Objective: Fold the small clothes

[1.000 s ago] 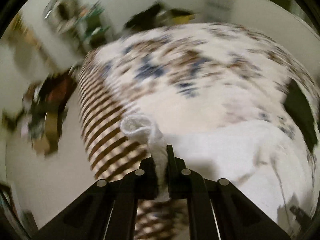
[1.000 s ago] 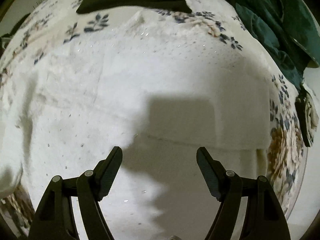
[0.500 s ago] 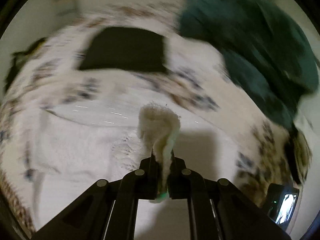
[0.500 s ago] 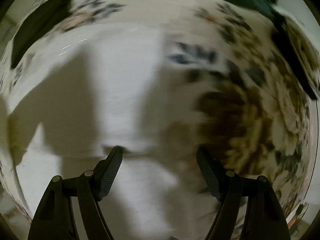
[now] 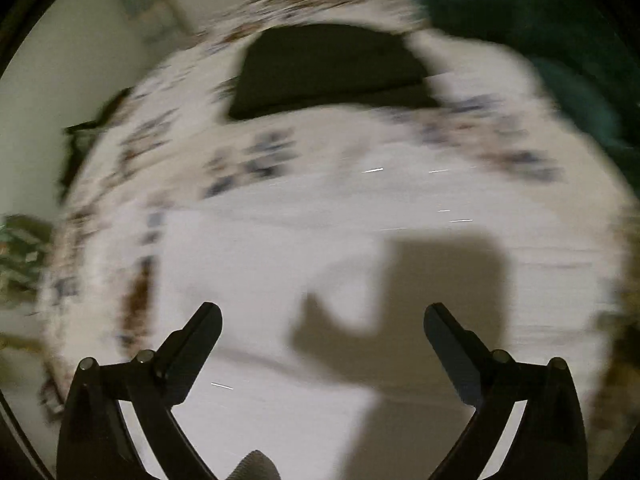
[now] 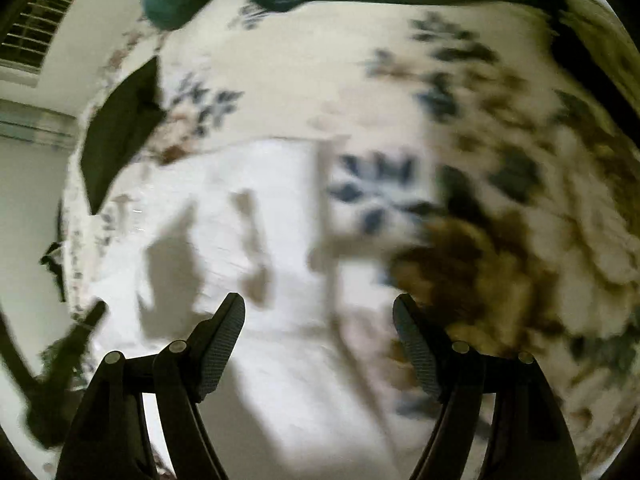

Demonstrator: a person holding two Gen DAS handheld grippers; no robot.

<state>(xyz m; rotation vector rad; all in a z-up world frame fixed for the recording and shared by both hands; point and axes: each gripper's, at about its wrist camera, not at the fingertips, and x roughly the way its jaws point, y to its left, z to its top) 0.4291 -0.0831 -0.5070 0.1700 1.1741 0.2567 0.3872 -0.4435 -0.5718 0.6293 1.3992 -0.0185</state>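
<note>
Both my tools gape wide over the white garment (image 5: 280, 248) — left tool (image 5: 322, 316), right tool (image 6: 319, 308); only the right view shows a window (image 6: 28, 32).

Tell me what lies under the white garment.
The white garment lies spread on a floral bedspread, whose blue and brown print shows around its edges. Anything directly beneath the cloth is covered and cannot be seen.

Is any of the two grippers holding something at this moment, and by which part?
Nothing is held. The left gripper and the right gripper both have their jaws wide apart, with only the white garment lying on the floral bedspread beyond them.
</note>
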